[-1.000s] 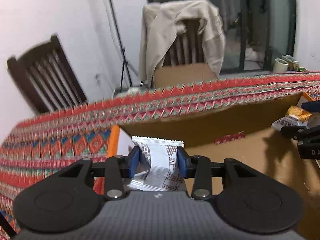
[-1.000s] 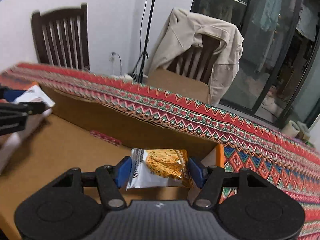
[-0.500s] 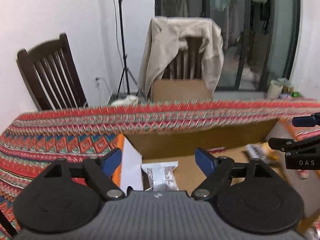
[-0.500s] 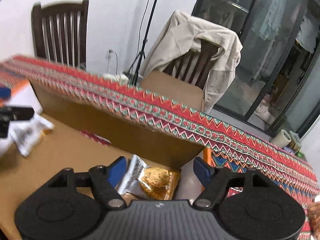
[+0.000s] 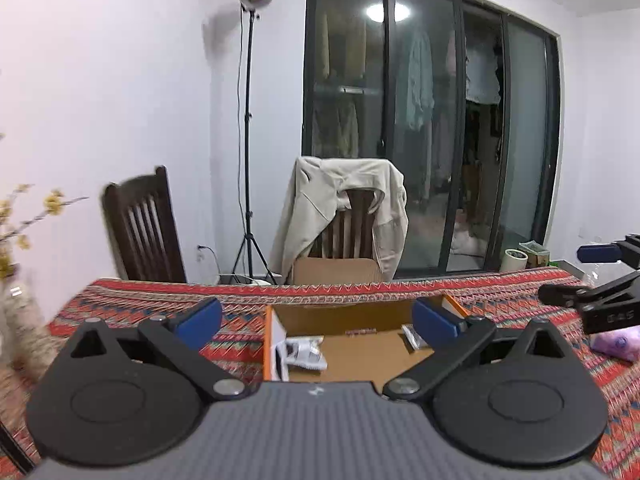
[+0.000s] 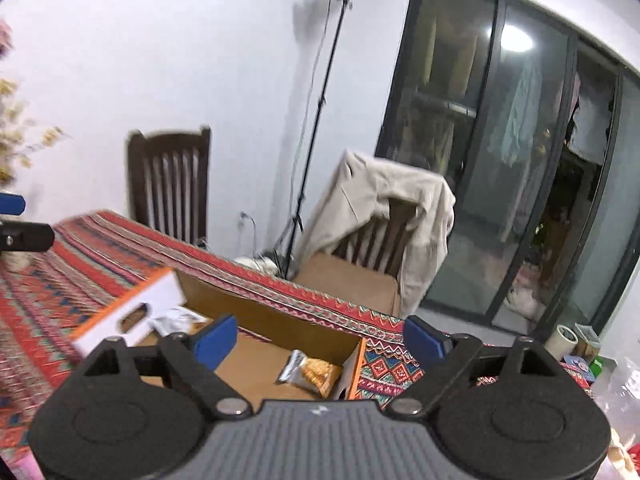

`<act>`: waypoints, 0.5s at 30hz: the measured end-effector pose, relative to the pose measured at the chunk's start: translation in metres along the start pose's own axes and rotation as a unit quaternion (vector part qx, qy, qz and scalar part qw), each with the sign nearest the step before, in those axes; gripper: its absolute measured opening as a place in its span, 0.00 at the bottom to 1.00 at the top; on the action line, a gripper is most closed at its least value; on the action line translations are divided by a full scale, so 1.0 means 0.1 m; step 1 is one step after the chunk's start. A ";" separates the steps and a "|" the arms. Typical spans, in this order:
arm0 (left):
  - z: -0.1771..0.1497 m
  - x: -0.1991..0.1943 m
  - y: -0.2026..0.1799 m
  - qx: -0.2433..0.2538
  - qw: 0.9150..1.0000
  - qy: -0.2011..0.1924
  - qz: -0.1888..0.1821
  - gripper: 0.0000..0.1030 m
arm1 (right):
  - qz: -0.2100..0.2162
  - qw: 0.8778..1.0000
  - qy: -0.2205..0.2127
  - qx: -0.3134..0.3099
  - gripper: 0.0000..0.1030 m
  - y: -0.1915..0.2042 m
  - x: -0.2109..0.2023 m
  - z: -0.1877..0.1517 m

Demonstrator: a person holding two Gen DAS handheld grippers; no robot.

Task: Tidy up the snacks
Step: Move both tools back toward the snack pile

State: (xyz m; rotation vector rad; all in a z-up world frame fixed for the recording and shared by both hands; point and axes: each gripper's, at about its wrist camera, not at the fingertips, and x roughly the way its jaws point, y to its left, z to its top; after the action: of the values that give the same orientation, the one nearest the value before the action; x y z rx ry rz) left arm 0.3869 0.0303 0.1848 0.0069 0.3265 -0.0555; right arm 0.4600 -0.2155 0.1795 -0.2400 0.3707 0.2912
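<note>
We hold both the left gripper (image 5: pixel 316 316) and right gripper (image 6: pixel 320 338) released above the cardboard box (image 6: pixel 256 320); an orange snack packet (image 6: pixel 310 372) lies at its 3 o'clock end, a white one (image 5: pixel 304 354) at 9

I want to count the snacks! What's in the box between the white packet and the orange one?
Only bare cardboard box floor between white packet and orange packet, per right wrist view.

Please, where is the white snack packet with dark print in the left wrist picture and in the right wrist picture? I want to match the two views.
Left wrist view: the white snack packet lies in the cardboard box, at its left end, low in the picture's middle.
Right wrist view: the white snack packet lies at the box's far left end, left of centre, partly behind the left blue fingertip.
Shared landmark: the chair draped with a beige jacket, behind the table.
</note>
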 end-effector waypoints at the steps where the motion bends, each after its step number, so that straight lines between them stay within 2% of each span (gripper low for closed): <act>1: -0.07 -0.18 0.00 0.000 1.000 -0.005 0.002 1.00 | 0.004 1.000 -0.012 0.004 0.94 0.02 -0.24 -0.10; 5: -0.45 -0.85 -0.02 -0.014 1.000 -0.023 -0.001 1.00 | 0.018 0.999 -0.039 0.028 0.97 0.07 -0.97 -0.52; 8: -0.79 -1.17 -0.04 -0.030 0.999 -0.020 0.010 1.00 | 0.028 0.997 -0.056 0.052 1.00 0.12 -1.45 -0.87; 12: -1.27 -1.49 -0.05 -0.050 0.998 -0.002 0.029 1.00 | 0.034 0.996 -0.052 0.060 1.00 0.20 -1.87 -1.32; 15: -1.63 -1.60 -0.12 -0.049 0.998 0.011 0.045 1.00 | 0.010 0.996 -0.047 0.077 1.00 0.32 -2.06 -1.68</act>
State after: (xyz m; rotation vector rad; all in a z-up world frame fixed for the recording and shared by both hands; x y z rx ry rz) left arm 0.1828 0.0297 0.0821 -0.0745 0.3505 0.0492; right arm 0.2127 -0.2810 0.1014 -0.0707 0.3011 0.2920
